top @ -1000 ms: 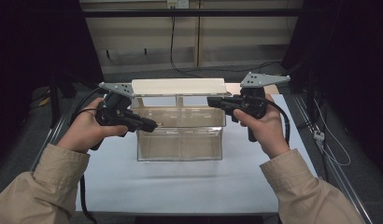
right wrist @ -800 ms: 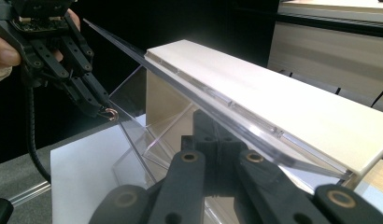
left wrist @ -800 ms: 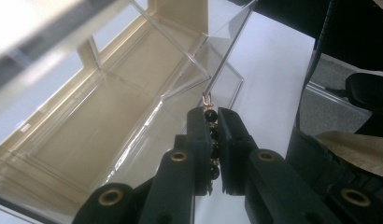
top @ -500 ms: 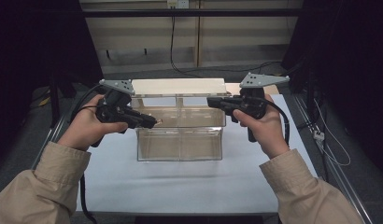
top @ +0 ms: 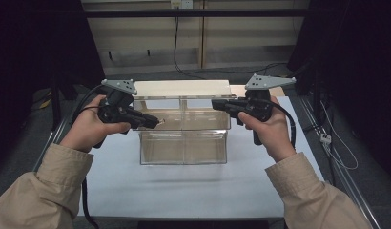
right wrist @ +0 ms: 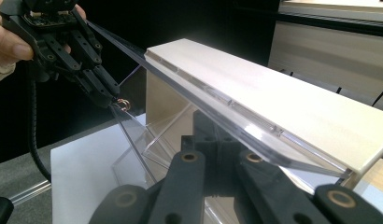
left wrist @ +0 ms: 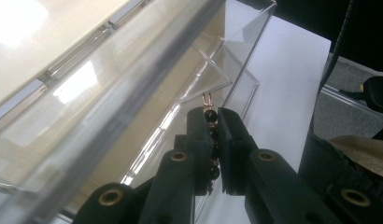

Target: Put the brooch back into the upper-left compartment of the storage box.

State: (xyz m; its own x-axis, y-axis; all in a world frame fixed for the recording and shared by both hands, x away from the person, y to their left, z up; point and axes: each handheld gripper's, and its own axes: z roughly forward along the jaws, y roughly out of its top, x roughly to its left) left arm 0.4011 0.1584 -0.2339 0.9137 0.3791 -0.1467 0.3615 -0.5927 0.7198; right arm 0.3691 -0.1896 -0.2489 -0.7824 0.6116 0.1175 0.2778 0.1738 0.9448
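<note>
On the white tabletop [top: 193, 186] stands a clear acrylic box [top: 184, 138] with an inner divider and a lid raised at its far edge; the lid's pale upper face [top: 184, 88] catches the light in the high view. Both hands reach in from below, wearing tan sleeves [top: 41, 191].

At the box's left end, the left gripper [top: 153, 122] points inward, level with the top rim. Its two black jaws stand narrow, pinched on a short string of dark round beads with a small coppery metal ring at its tip [left wrist: 209, 114]. In the left gripper view the beads run between the jaws and the ring pokes out past them, above the open compartment and just beside the clear wall. In the right gripper view the same ring [right wrist: 124, 104] shows at the left gripper's tip, close against the box's upper corner; whether it touches the acrylic I cannot tell.

At the opposite end, the right gripper [top: 218, 103] is at the edge of the raised lid. In the right gripper view its jaws [right wrist: 213, 140] sit close together under the clear lid edge [right wrist: 255, 128], which crosses in front of the tips, so I cannot tell whether they clamp it or merely meet beside it.

A black cable [top: 86, 102] loops from the left gripper off the table.
</note>
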